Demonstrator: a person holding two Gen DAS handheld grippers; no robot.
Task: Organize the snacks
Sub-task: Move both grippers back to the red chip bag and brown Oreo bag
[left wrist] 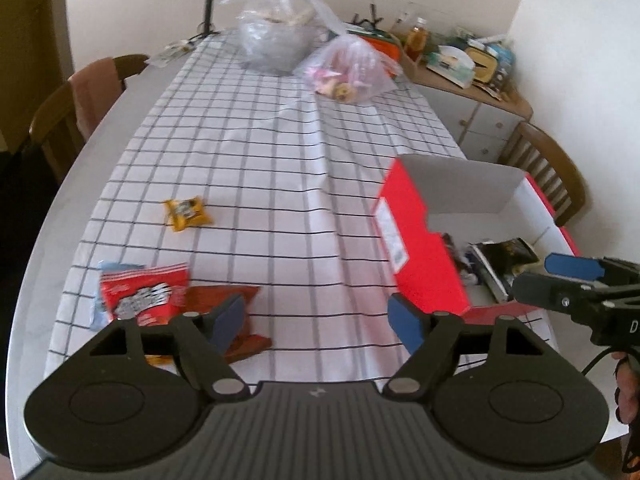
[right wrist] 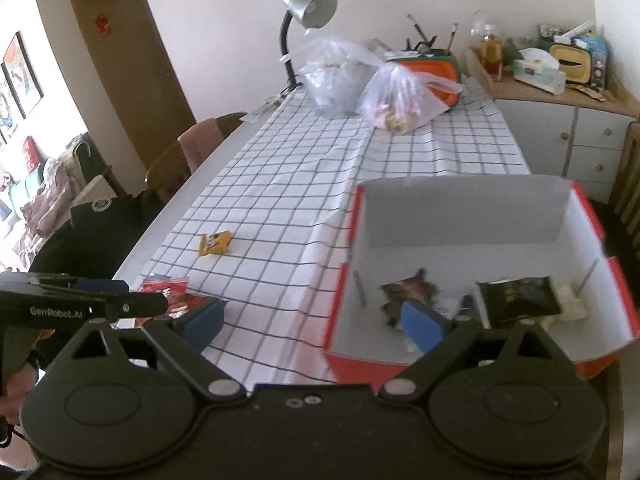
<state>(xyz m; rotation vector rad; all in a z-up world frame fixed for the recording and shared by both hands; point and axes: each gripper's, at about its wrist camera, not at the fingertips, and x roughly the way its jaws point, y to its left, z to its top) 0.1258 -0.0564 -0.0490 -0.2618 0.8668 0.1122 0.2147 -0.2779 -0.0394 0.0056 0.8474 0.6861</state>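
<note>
Covering table: checked cloth.

The worktop is a long grey table covered by a white cloth with a black grid. A silver gooseneck desk lamp stands at its far end against a plain cream wall. Wooden chairs line both sides: one on the left carries a pink garment; another stands on the right. A white sideboard with a wooden top fills the far right corner, cluttered with bottles and boxes. A brown door and framed pictures occupy the left. Daylight enters from the left.
</note>
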